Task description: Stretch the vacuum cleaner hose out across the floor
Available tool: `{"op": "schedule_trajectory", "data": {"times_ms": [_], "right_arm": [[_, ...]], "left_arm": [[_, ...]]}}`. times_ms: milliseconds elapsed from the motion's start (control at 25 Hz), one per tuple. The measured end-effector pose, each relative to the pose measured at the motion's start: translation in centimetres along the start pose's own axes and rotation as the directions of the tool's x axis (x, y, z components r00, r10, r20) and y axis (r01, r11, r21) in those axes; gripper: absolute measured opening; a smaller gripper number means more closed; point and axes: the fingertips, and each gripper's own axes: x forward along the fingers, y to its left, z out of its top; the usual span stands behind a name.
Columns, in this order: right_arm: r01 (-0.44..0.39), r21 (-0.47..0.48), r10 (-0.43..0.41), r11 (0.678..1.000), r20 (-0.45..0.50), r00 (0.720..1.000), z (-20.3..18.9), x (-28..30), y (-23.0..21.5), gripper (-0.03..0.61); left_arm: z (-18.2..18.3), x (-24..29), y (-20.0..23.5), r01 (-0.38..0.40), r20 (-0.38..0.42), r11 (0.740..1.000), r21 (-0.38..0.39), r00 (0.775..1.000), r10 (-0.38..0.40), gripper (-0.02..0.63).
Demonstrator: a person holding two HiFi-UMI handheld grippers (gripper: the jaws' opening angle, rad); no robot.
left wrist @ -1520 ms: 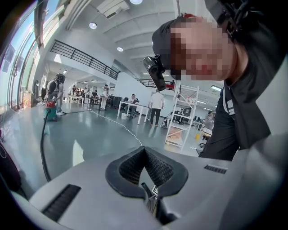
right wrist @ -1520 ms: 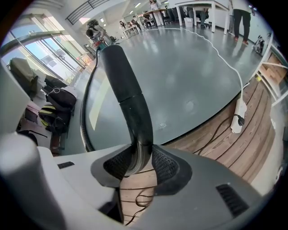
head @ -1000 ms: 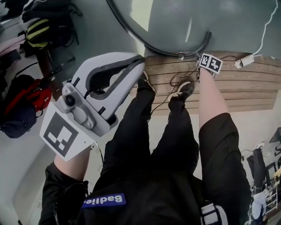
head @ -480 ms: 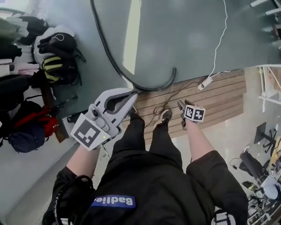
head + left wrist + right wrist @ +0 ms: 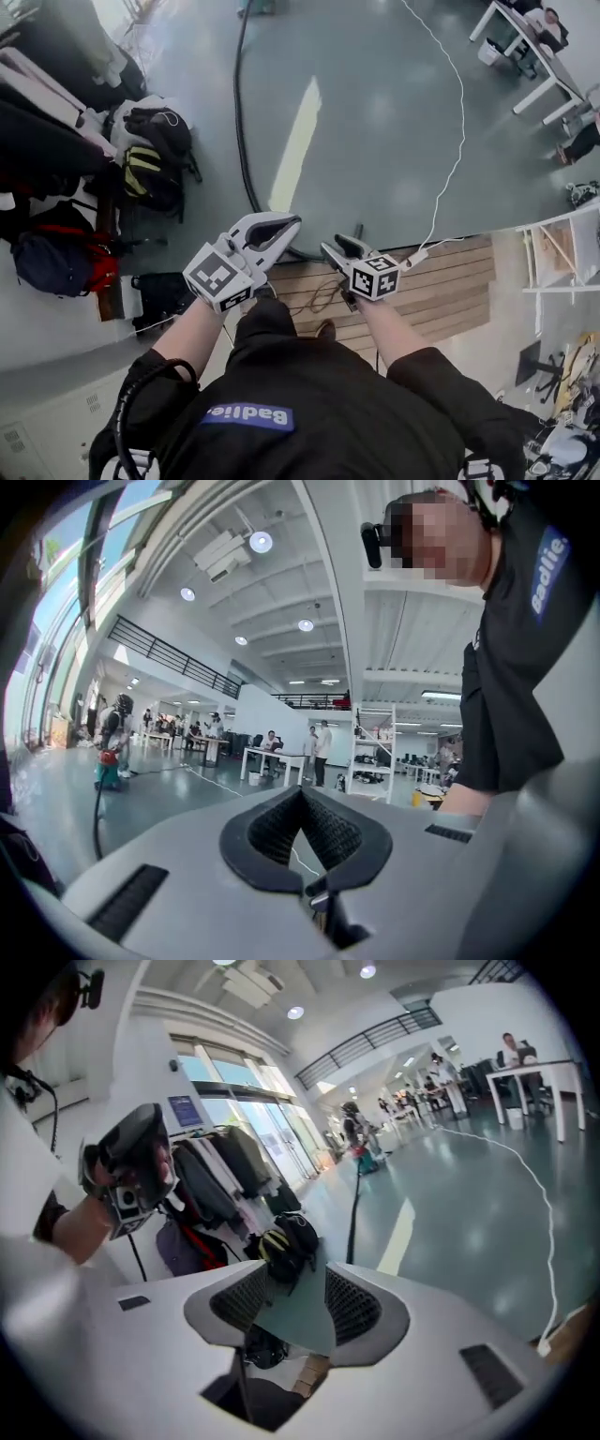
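1. Slack is the main worry. The black vacuum cleaner hose [image 5: 236, 122] lies on the grey floor, running away from the person. It hooks round at the edge of the wooden platform [image 5: 450, 281], and its free end [image 5: 358, 231] shows just beyond the right gripper [image 5: 335, 246] in the head view. Neither gripper touches it.
2. The left gripper [image 5: 292, 223] is raised with its fingertips together and nothing between them. If it goes down to the hose like this, the tips would likely knock the hose aside rather than take it.
3. The right gripper has its jaws wide apart and empty. A ribbed hose could roll out of a loose or off-centre bite, and the hooked end might then spring back.
4. A white cable [image 5: 460, 141] crosses the floor and ends at the platform edge, near the hose's free end. Dragging the hose that way could snag the cable and tug its plug.
5. Backpacks [image 5: 155, 159] sit close beside the hose on the left, where a sideways sweep could catch a strap.
6. Thin dark cords [image 5: 319, 298] lie on the platform just in front of the person. They are a probable trip hazard when the person steps down.
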Motion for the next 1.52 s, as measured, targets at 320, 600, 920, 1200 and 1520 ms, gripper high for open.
{"op": "schedule_trajectory", "data": {"times_ms": [320, 600, 920, 1200, 1520], "right_arm": [[-0.149, -0.203, 0.167, 0.968, 0.076, 0.983, 1.9, -7.8, 7.9, 0.195], [-0.305, -0.411, 0.381, 0.859, 0.117, 0.917, 3.6, -14.9, 16.7, 0.013], [-0.359, -0.509, 0.473, 0.783, 0.112, 0.874, 4.5, -18.1, 21.1, 0.006], [-0.378, -0.507, 0.485, 0.774, 0.091, 0.870, 3.5, -18.8, 20.1, 0.006], [-0.366, -0.516, 0.481, 0.774, 0.105, 0.870, 4.0, -19.5, 19.9, 0.005]], "left_arm": [[-3.0, -4.9, -5.3, -0.177, 0.017, 0.976, -0.124, 0.983, 0.181, -0.005], [-2.4, -5.2, -11.3, -0.182, 0.022, 0.979, -0.096, 0.982, 0.185, -0.005], [-2.2, -6.7, -15.1, -0.203, 0.010, 0.976, -0.074, 0.979, 0.204, -0.005], [-2.9, -5.2, -16.9, -0.183, -0.013, 0.980, -0.079, 0.983, 0.183, -0.005], [-2.3, -5.2, -16.9, -0.197, 0.010, 0.978, -0.073, 0.980, 0.198, -0.005]]}}
